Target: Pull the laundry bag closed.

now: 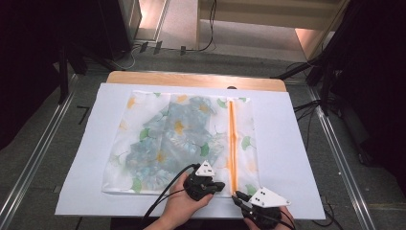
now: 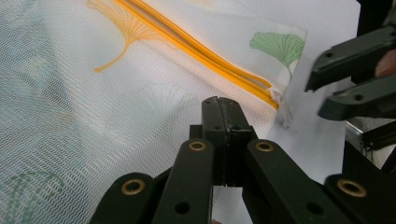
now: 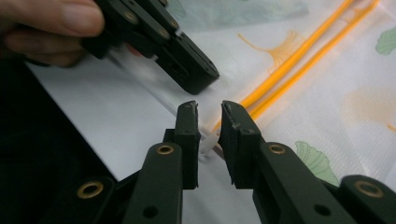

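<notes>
Left hand-held gripper [image 2: 222, 105]: jaws pressed together at the near edge of the mesh bag [image 1: 177, 139], just left of the zipper's near end; whether they pinch the mesh or merely rest on it cannot be told.

Right hand-held gripper [image 3: 208, 109]: jaws parted by a narrow gap, holding nothing; a white pull tab [image 3: 208, 142] sits low between them, not yet pinched.

Hands: the left hand [image 1: 184, 203] and right hand [image 1: 265, 218] enter at the bench's near edge, the two grippers close together but apart.

Zipper [image 1: 232, 143]: an orange double line running from the bag's far edge to its near edge, toward the bag's right side; in the left gripper view the two orange tracks lie together near the end, so it appears closed.

Mesh bag: flat, printed with ginkgo leaves, with patterned fabric showing through it; it lies on a white sheet [image 1: 297, 158] at the middle of the bench [image 1: 196, 79], its near right corner beside both grippers.

Progress: judged early. The bag seems steadied and the right gripper lined up on the tab; gripping the tab and drawing it along the zipper toward the far edge are left.
</notes>
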`<state>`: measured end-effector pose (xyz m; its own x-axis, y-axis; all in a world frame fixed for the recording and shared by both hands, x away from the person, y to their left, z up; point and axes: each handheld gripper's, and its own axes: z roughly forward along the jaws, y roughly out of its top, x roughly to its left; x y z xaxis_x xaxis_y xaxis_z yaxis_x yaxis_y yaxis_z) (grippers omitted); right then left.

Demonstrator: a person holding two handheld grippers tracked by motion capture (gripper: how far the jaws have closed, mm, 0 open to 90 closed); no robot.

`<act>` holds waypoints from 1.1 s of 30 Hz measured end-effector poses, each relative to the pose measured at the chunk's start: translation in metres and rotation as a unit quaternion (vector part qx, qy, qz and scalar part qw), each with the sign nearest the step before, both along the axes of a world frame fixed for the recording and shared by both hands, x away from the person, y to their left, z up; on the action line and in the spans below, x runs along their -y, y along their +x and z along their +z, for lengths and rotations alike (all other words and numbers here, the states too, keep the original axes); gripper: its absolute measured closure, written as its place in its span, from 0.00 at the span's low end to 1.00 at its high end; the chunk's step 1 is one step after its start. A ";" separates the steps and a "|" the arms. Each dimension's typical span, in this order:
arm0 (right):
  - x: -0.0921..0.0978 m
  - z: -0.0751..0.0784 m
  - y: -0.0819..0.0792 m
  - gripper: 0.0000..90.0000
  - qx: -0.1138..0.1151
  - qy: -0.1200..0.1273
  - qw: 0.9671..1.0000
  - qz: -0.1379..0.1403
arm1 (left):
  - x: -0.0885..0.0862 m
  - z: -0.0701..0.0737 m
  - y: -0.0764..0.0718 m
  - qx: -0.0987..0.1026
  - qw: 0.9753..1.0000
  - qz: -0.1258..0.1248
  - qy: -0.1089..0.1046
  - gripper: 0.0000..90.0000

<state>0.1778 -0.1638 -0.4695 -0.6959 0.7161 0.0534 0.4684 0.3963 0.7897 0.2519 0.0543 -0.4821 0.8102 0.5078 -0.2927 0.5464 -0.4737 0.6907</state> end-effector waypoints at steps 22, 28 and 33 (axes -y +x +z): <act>-0.007 -0.012 0.005 0.77 0.009 -0.062 0.998 0.013 | 0.000 0.000 0.000 -0.002 1.000 0.000 -0.004 1.00; 0.005 -0.006 0.008 0.86 0.001 -0.030 1.000 -0.001 | -0.001 -0.001 0.001 -0.005 1.000 0.000 -0.005 1.00; 0.006 -0.005 0.010 0.97 -0.014 -0.021 1.000 0.013 | 0.000 0.000 0.001 -0.004 1.000 0.000 -0.004 1.00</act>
